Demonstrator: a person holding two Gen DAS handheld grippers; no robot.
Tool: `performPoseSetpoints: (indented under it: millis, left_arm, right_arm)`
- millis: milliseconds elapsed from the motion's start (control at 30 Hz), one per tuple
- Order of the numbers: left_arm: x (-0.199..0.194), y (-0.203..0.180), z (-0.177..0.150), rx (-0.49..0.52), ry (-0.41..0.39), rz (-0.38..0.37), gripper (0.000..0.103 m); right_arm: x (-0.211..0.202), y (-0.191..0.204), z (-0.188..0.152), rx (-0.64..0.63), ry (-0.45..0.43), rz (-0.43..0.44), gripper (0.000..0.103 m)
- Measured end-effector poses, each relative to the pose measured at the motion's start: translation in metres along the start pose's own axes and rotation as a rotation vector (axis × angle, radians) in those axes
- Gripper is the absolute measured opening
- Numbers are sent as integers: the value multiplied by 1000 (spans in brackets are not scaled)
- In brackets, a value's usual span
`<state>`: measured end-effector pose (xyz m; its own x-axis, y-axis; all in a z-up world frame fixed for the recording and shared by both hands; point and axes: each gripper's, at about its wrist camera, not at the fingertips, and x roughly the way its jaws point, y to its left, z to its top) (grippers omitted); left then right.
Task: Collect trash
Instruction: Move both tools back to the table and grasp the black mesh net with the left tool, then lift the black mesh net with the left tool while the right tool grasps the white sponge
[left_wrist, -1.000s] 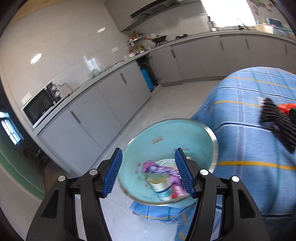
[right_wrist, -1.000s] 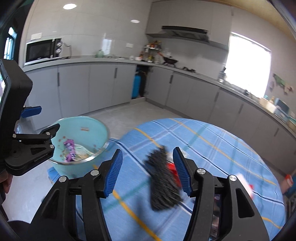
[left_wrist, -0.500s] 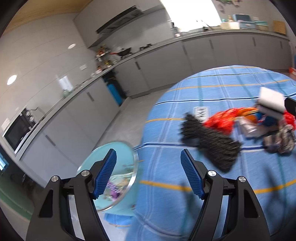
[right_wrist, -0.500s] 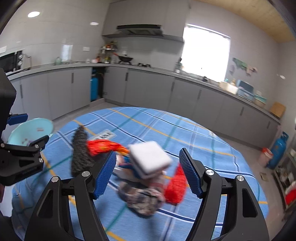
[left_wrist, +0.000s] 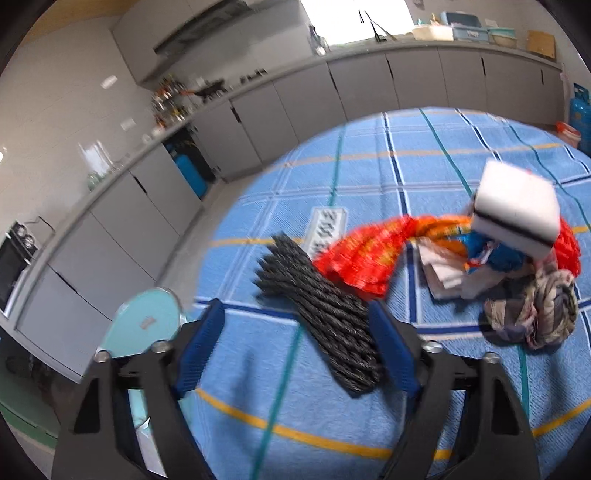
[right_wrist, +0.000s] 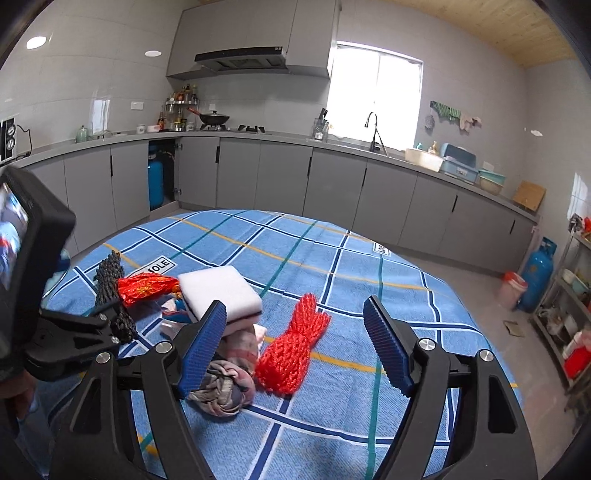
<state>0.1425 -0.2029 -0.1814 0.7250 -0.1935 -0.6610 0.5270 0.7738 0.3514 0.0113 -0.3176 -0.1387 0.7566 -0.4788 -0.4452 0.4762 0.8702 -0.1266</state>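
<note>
both tools swung from bin (left_wrist: 142, 325) to counter (left_wrist: 369, 424). left tool (left_wrist: 295, 347) closing astride black mesh (left_wrist: 325, 317), not pinching; right tool (right_wrist: 295, 343) spreading, empty, red mesh (right_wrist: 291, 350) at 12 o'clock. next pickup pending.

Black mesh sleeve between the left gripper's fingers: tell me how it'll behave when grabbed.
The black mesh sleeve looks like woven foam netting, so it is probably light and squashy. Lying flat on the tablecloth, it should not roll. It may sag at both ends when lifted.

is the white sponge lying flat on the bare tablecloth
No, the white sponge sits on top of a pile of crumpled wrappers and cloth, not directly on the blue checked tablecloth.
</note>
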Motion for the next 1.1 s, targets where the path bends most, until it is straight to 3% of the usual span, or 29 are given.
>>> performPoseSetpoints:
  millis: [33, 100, 200, 500, 733, 800, 867, 1100]
  left_arm:
    - [4, -1, -2, 1, 18, -31, 46]
    - [3, -2, -7, -10, 25, -77, 21]
    - [-5, -2, -11, 5, 10, -92, 11]
    - [-45, 28, -15, -19, -87, -47, 9]
    - [-45, 45, -15, -41, -99, 10, 9]
    - [-44, 48, -16, -47, -99, 15, 9]
    - [-44, 48, -15, -51, -99, 15, 9]
    - [-47, 54, -16, -64, -104, 23, 9]
  right_arm:
    - [1, -1, 0, 3, 4, 2, 76]
    - [3, 0, 0, 8, 9, 7, 76]
    - [4, 0, 0, 16, 17, 29, 77]
    - [16, 16, 7, 10, 50, 92, 81]
    - [36, 28, 4, 0, 127, 113, 77]
    - [39, 28, 5, -5, 137, 128, 54]
    - [42, 29, 4, -9, 163, 142, 22]
    - [33, 28, 2, -21, 138, 159, 12]
